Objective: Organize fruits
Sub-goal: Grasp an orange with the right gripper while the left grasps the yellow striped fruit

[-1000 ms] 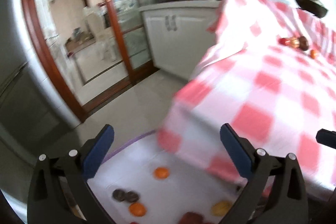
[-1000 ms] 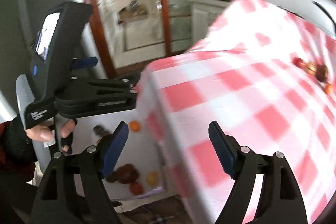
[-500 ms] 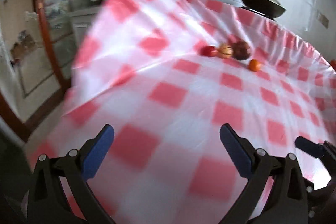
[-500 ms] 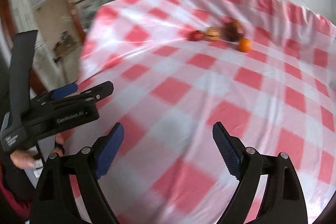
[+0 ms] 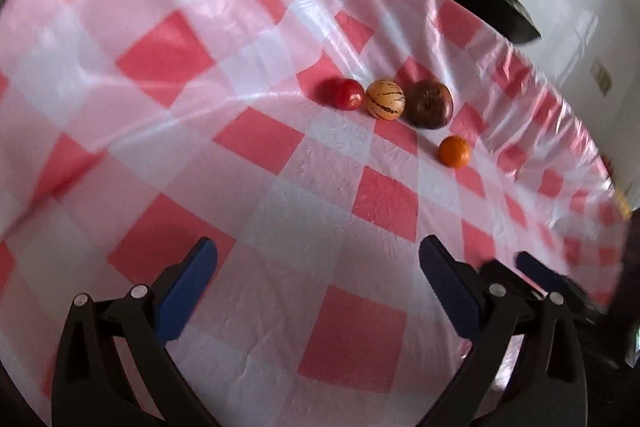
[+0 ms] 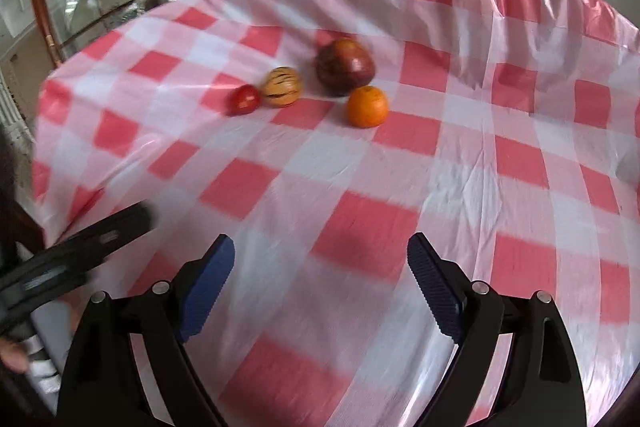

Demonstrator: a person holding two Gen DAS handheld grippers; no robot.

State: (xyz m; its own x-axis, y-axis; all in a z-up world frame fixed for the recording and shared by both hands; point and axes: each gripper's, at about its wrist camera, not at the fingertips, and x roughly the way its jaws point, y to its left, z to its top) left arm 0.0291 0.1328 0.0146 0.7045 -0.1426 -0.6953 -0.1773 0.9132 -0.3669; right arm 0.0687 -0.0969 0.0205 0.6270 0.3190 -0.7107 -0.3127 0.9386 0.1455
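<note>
Four fruits cluster toward the table's (image 6: 460, 187) far edge, the orange (image 6: 367, 106) nearest, straight ahead of the right gripper (image 6: 322, 289), whose empty jaws have just been opening; the left gripper (image 5: 318, 289) hangs open, farther off.

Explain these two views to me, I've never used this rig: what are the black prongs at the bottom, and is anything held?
Each picture comes from a camera on a hand-held gripper, looking along its two fingers. The prongs with blue pads are the left gripper and the right gripper. Both are open and hold nothing; the right one's jaws have just been opening. Ahead, on the pink checked tablecloth, lie a small red fruit, a striped yellow fruit, a dark red fruit and an orange.
</note>
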